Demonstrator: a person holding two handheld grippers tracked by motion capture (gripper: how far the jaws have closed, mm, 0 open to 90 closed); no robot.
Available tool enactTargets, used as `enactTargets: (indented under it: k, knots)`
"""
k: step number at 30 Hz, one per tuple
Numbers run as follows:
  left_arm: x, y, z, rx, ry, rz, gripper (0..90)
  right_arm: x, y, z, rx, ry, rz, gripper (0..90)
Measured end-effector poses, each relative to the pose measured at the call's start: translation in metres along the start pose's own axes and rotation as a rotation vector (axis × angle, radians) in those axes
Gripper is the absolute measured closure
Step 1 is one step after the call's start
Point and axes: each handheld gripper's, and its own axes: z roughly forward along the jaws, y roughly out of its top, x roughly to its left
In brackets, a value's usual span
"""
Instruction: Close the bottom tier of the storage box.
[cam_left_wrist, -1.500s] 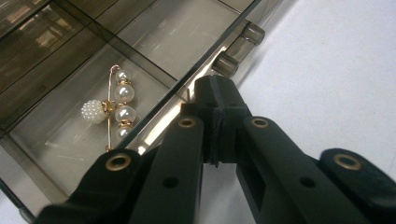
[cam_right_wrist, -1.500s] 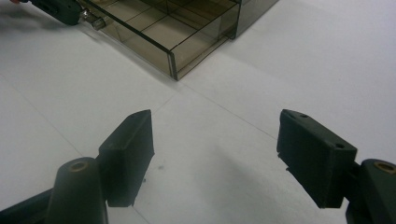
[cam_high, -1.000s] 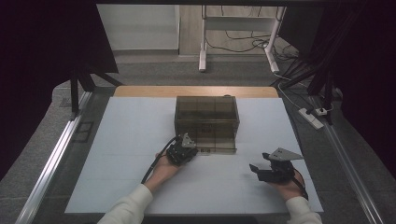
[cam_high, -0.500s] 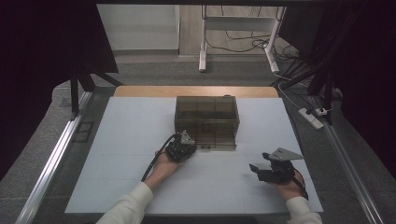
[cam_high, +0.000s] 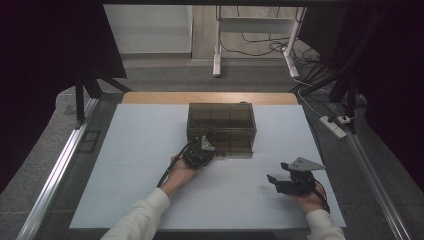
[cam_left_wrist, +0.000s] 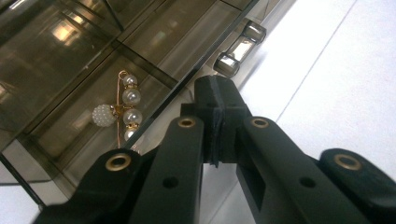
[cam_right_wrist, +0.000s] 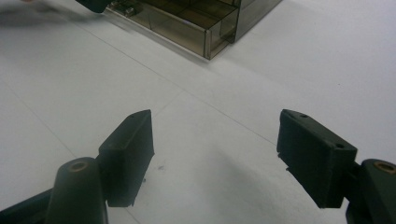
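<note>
While closed, left gripper at drawer front.

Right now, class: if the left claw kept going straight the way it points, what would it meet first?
Most likely the metal handle on the front of the smoked clear drawer box. The shut left claw points at it from just short; whether they touch is unclear.

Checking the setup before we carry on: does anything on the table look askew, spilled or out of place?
Only one thing: the smoky box's bottom drawer stands slightly pulled out, a pearl brooch inside. The left gripper is shut at its front, by the metal handle. Nothing spilled or damaged.
</note>
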Motion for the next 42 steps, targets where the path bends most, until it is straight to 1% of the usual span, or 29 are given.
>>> enactTargets:
  k: [9, 13, 20, 22, 29, 33, 37, 40, 42]
  knots:
    - [0.002, 0.004, 0.003, 0.011, 0.009, 0.005, 88.4, 0.001, 0.001, -0.001, -0.002, -0.005, 0.000, 27.2]
    - [0.005, 0.004, 0.004, 0.003, 0.014, -0.011, 88.4, 0.000, 0.000, 0.000, 0.001, -0.003, 0.000, 27.2]
    - [0.008, 0.007, 0.007, 0.004, 0.027, -0.009, 88.4, -0.001, 0.000, -0.001, 0.002, -0.011, -0.001, 27.2]
    - [0.009, 0.008, 0.008, -0.002, 0.025, -0.020, 88.4, -0.001, 0.000, -0.001, 0.002, -0.011, -0.003, 27.1]
    - [0.012, 0.012, 0.010, -0.010, 0.040, -0.025, 88.4, 0.000, 0.001, 0.000, 0.001, -0.006, 0.000, 27.0]
    - [0.014, 0.013, 0.013, -0.014, 0.042, -0.033, 88.4, 0.000, 0.001, 0.000, 0.008, -0.008, -0.002, 27.0]
    - [0.017, 0.014, 0.014, -0.021, 0.047, -0.044, 88.4, -0.001, 0.000, 0.000, 0.004, -0.009, -0.002, 27.0]
    - [0.019, 0.015, 0.015, -0.024, 0.046, -0.053, 88.4, -0.001, 0.000, -0.001, 0.005, -0.011, 0.000, 26.7]
    - [0.020, 0.015, 0.016, -0.029, 0.032, -0.061, 88.4, -0.001, 0.000, -0.001, 0.004, -0.012, 0.000, 26.6]
